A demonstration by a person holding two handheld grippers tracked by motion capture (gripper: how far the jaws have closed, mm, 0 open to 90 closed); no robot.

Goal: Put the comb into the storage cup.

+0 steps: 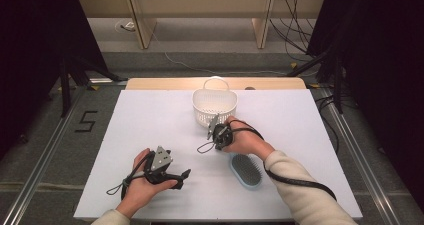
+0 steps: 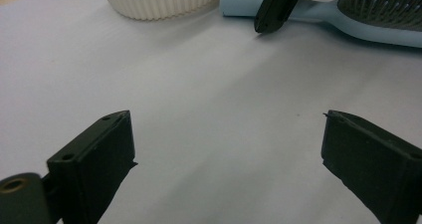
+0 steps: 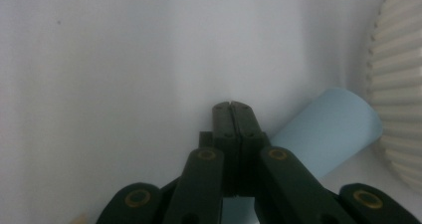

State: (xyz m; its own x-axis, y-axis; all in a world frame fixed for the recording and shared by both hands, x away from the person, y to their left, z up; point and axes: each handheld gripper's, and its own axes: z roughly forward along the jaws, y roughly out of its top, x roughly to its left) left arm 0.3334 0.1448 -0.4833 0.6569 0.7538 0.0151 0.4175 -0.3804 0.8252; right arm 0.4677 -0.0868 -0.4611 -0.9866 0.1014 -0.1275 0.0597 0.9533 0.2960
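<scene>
The high view looks down on the table [image 1: 150,115]; both gripper views, low and close, apparently share the hairbrush [image 2: 348,15].

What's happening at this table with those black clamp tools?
A person sits at a white table with a two-jaw gripper in each hand. The right gripper has its jaws closed together with nothing between them, poised right over the handle of a light blue hairbrush, close to a white slatted basket. The left gripper rests off to the side with its jaws wide open and nothing in them. The hairbrush lies flat on the table, outside the basket.
</scene>
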